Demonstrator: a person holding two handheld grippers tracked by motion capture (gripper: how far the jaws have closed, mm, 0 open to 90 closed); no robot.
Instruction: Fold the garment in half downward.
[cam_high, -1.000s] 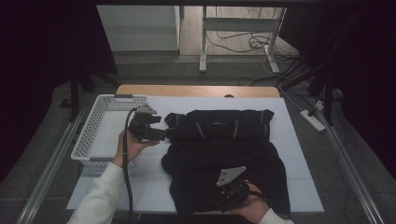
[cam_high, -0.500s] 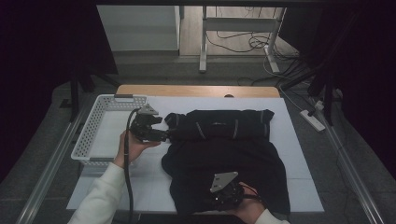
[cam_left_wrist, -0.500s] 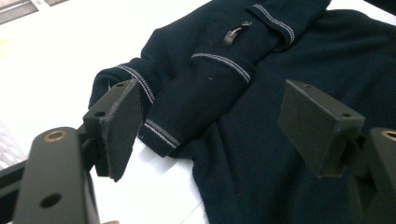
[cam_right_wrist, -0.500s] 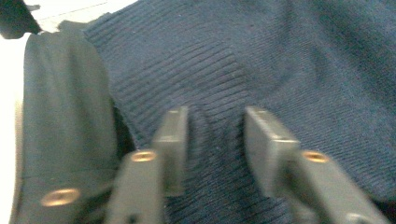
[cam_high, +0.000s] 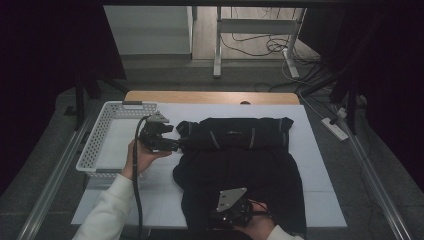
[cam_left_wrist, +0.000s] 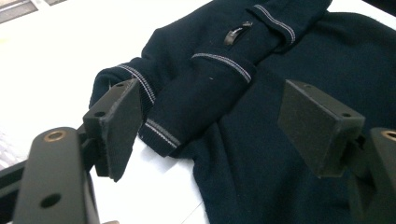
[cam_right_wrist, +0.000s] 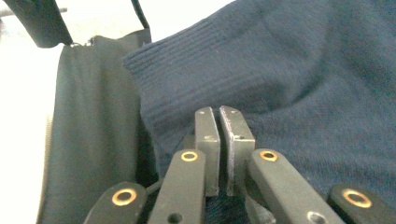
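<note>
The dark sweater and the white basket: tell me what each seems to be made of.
Sweater: looks like knitted fabric, dark navy and matte, probably wool or cotton; ribbing runs along its hem, and pale stripes edge the folded cuffs.
Basket: looks like moulded white plastic, its walls a regular open lattice with a smooth rim; which plastic cannot be told.

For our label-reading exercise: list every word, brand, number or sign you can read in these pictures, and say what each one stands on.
No text can be read.
Small dark tab on the navy sweater, near its folded striped sleeves: light marks, too small and blurred to read.
Same mark in the high view: too small to read.
White basket and table: no lettering.
</note>
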